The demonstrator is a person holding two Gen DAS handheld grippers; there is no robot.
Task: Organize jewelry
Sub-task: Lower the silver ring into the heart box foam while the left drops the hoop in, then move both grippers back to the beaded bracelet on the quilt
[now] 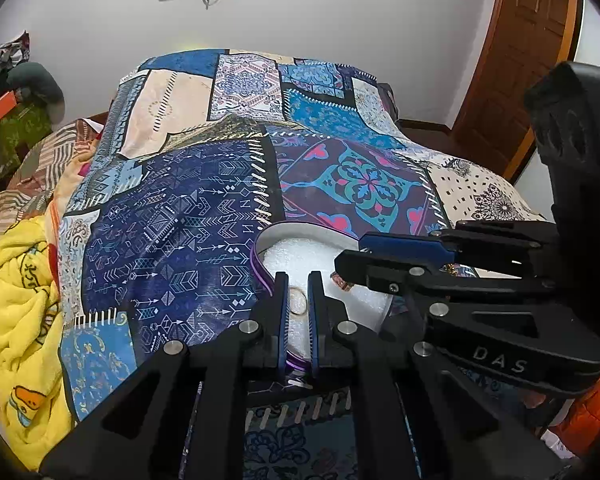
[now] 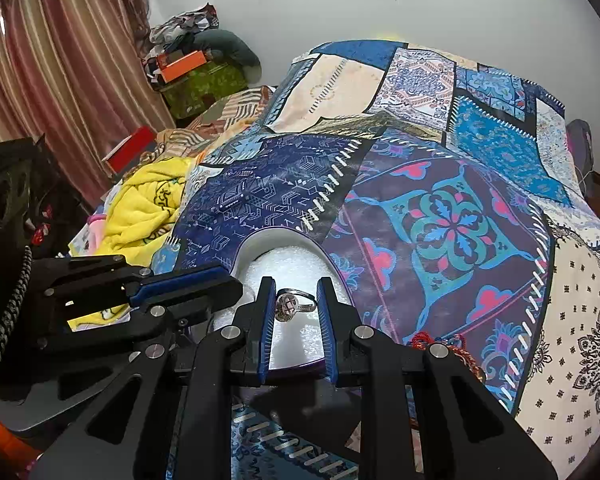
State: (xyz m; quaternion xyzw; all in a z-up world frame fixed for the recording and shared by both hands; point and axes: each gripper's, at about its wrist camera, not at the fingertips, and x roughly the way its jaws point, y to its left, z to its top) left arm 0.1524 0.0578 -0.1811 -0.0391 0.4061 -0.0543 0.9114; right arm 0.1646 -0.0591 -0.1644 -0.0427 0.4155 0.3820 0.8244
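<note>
A heart-shaped purple jewelry box (image 1: 260, 270) lined with white foam (image 1: 300, 256) lies on the patchwork bedspread. My left gripper (image 1: 299, 300) is shut on a thin gold ring (image 1: 299, 302) and holds it over the foam. My right gripper (image 2: 296, 304) is shut on a silver ring with an oval stone face (image 2: 290, 305), also over the box's foam (image 2: 296, 268). The right gripper (image 1: 340, 268) reaches in from the right in the left wrist view; the left gripper (image 2: 236, 284) reaches in from the left in the right wrist view.
The patterned bedspread (image 1: 204, 216) covers the bed. A yellow blanket (image 1: 16, 304) is bunched at the left. Red beaded jewelry (image 2: 452, 350) lies right of the box. A wooden door (image 1: 516, 68) stands at the back right, striped curtains (image 2: 60, 60) at the left.
</note>
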